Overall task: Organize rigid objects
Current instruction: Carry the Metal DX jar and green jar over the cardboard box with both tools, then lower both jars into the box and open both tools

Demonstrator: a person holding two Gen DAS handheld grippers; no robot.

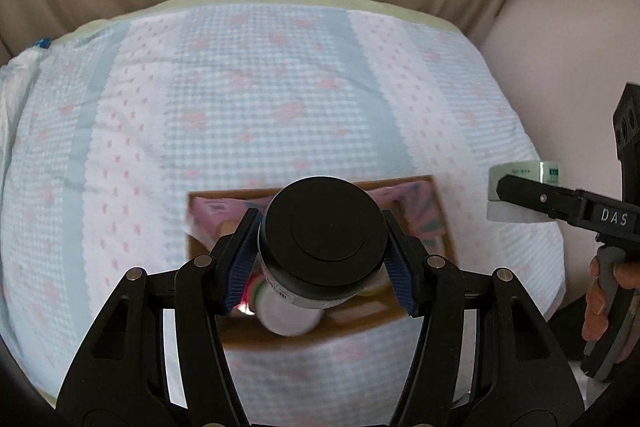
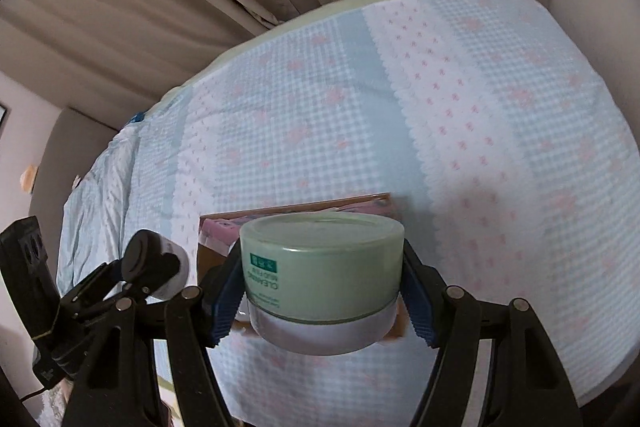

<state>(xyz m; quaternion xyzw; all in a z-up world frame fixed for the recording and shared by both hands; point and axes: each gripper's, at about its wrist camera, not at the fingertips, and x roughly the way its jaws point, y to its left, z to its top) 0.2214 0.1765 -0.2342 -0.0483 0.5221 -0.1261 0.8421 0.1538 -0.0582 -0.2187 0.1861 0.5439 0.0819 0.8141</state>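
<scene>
- Landmark: cardboard box [image 1: 442,223] on the bedspread [image 1: 280,99]; all positions given rel. to it.
- Left gripper [image 1: 323,259]: fingers clamped on a black-lidded jar [image 1: 324,239], pads on opposite sides just below the lid. Jar hangs directly over the box interior. Judged: side grip leaves the base free for a straight lowering into the box.
- Right gripper [image 2: 322,283]: fingers closed around a pale green jar [image 2: 322,263], label reading sideways, white band lowest. Held above the box's near edge in its own view.
- Box contents: pink packaging [image 1: 212,211] at far side, a white round item [image 1: 290,319] under the black-lidded jar. Free space is tight; judged risk of fouling on entry.
- Left view only: the green jar sits well right of the box, plus the person's hand [image 1: 600,299] on the handle.
- Right view only: green jar's label; box interior mostly hidden.
</scene>
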